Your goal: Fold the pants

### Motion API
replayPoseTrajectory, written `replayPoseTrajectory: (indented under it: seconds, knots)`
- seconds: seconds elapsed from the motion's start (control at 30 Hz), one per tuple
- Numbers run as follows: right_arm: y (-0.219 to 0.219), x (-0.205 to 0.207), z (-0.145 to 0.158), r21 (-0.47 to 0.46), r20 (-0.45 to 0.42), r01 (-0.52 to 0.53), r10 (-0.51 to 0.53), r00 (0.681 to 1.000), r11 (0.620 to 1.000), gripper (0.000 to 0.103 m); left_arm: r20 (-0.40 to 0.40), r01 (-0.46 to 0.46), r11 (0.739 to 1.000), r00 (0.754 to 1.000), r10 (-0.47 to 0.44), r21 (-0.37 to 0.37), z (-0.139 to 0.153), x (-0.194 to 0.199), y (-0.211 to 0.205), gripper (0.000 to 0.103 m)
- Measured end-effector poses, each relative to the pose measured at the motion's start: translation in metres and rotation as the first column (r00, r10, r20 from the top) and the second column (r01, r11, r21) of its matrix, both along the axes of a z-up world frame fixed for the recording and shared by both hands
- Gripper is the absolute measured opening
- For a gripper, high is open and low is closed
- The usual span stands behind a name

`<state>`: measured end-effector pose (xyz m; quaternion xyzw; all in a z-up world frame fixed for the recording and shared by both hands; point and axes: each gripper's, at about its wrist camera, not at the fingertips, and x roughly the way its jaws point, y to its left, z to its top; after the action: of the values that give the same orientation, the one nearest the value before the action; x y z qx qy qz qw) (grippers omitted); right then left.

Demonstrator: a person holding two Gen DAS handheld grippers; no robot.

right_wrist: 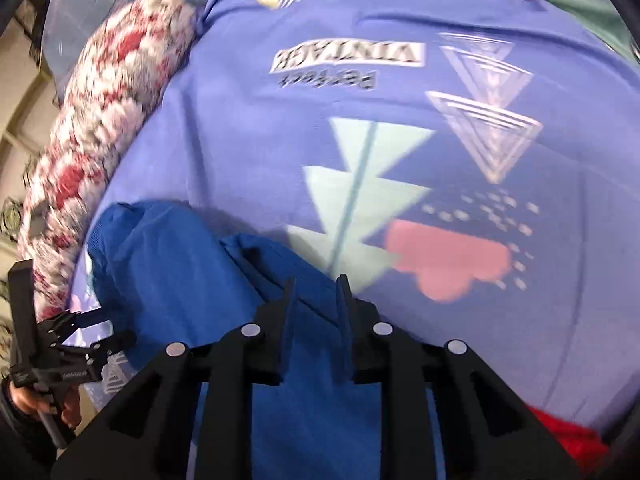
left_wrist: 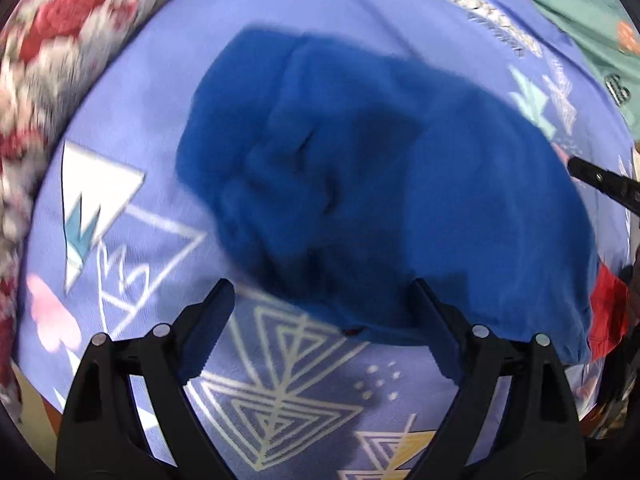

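Observation:
The blue pants (left_wrist: 380,184) lie bunched and partly folded on a lilac patterned bedsheet (left_wrist: 280,392). My left gripper (left_wrist: 320,292) is open and empty, its fingers straddling the near edge of the pants without touching cloth. In the right wrist view the pants (right_wrist: 168,280) lie at lower left, and my right gripper (right_wrist: 316,284) is nearly closed around a fold of the blue cloth that runs between its fingers. The right gripper's tip shows at the right edge of the left wrist view (left_wrist: 600,180). The left gripper shows at the lower left of the right wrist view (right_wrist: 100,332).
A red and white floral blanket roll (left_wrist: 48,60) (right_wrist: 100,128) borders the sheet on the left. A teal cloth (left_wrist: 580,8) lies at the far right corner. A red garment (left_wrist: 608,312) (right_wrist: 560,432) sits beside the pants' near right end.

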<state>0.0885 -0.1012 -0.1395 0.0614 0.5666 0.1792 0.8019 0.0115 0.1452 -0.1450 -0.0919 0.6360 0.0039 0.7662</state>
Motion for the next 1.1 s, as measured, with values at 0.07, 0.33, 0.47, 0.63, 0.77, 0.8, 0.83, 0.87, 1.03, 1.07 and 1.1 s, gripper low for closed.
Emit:
replayPoseTrajectory:
  seconds: [0.07,0.33,0.47,0.63,0.77,0.8,0.83,0.87,1.03,1.07,1.1]
  knots:
    - [0.017,0.007,-0.008,-0.017,-0.012,-0.035,0.035,0.999,0.999,0.020,0.021,-0.011,1.000,1.000,0.011,-0.007,0.000,-0.006,0.007,0.091]
    - [0.041,-0.009,-0.007,-0.049,-0.023,-0.119,0.118,0.993,0.992,0.020,0.023,-0.007,1.000,1.000,0.007,0.005,0.003,-0.017,0.021,0.091]
    - [0.023,-0.010,0.004,-0.003,-0.006,-0.086,0.086,0.996,0.996,0.020,0.020,-0.004,1.000,1.000,0.004,-0.003,0.008,-0.020,0.033,0.091]
    - [0.020,-0.007,0.005,-0.006,0.012,-0.082,0.082,0.997,0.997,0.020,0.023,0.004,1.000,1.000,-0.004,0.004,0.010,-0.022,0.036,0.091]
    - [0.033,0.002,-0.009,-0.041,0.001,-0.116,0.116,0.993,0.992,0.020,0.028,0.002,1.000,1.000,-0.002,-0.002,0.009,-0.021,0.033,0.091]
    - [0.036,0.004,-0.012,-0.046,-0.003,-0.123,0.123,0.992,0.991,0.020,0.031,0.000,1.000,1.000,0.000,-0.006,0.009,-0.022,0.034,0.091]
    - [0.040,0.005,-0.015,-0.052,-0.009,-0.136,0.135,0.991,0.989,0.020,0.033,0.001,1.000,0.999,0.000,-0.007,0.009,-0.022,0.034,0.091]
    - [0.045,0.003,-0.015,-0.056,-0.008,-0.154,0.153,0.988,0.987,0.020,0.035,0.002,1.000,0.999,-0.002,-0.007,0.010,-0.023,0.034,0.091]
    - [0.051,0.005,-0.019,-0.096,0.001,-0.177,0.178,0.984,0.980,0.020,0.038,0.003,1.000,0.999,-0.003,-0.003,0.011,-0.025,0.035,0.091]
    - [0.050,0.008,-0.020,-0.095,-0.005,-0.171,0.171,0.985,0.981,0.020,0.037,0.003,1.000,0.999,-0.003,0.000,0.011,-0.025,0.034,0.091]
    - [0.051,0.010,-0.022,-0.094,-0.006,-0.172,0.173,0.985,0.981,0.020,0.036,0.002,1.000,0.999,-0.002,0.002,0.011,-0.025,0.034,0.091]
